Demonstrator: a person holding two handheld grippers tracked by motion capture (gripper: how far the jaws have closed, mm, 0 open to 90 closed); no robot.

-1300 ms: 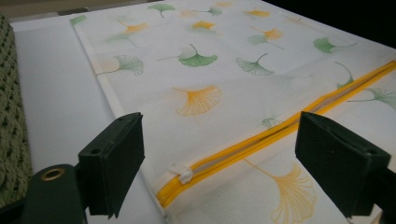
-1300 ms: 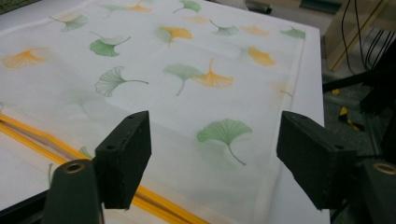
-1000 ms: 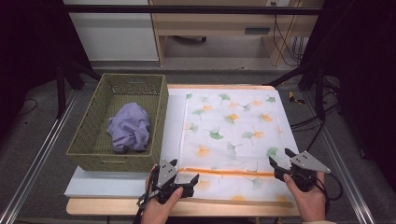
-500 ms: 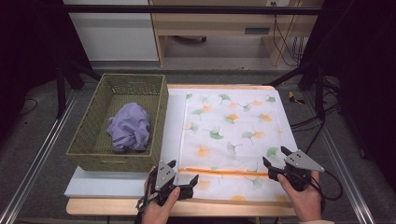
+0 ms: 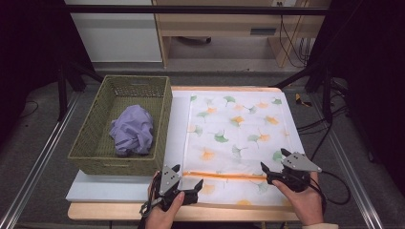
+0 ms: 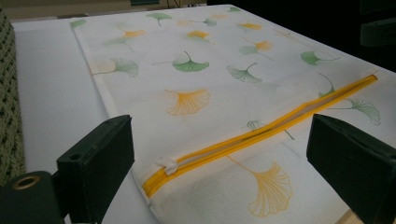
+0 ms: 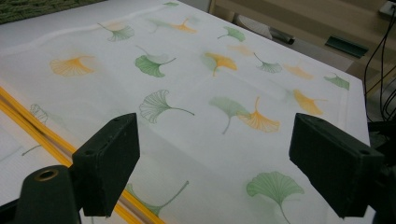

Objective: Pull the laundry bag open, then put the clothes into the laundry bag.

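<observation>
White-topped table (image 5: 124, 188); leaf-printed mesh bag (image 5: 239, 138) lying flat on it, green woven basket (image 5: 102, 160) beside, touching

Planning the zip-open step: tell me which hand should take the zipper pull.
Left, probably. The left gripper has its fingers open around the white zipper pull at the near end of the yellow zipper. The right gripper, also open, sits at the laundry bag's far end.

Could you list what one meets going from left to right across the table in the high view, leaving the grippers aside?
Woven basket holding a crumpled lilac cloth → bare white strip of the table top → flat white mesh bag printed with ginkgo leaves, its yellow zipper along the near edge.
</observation>
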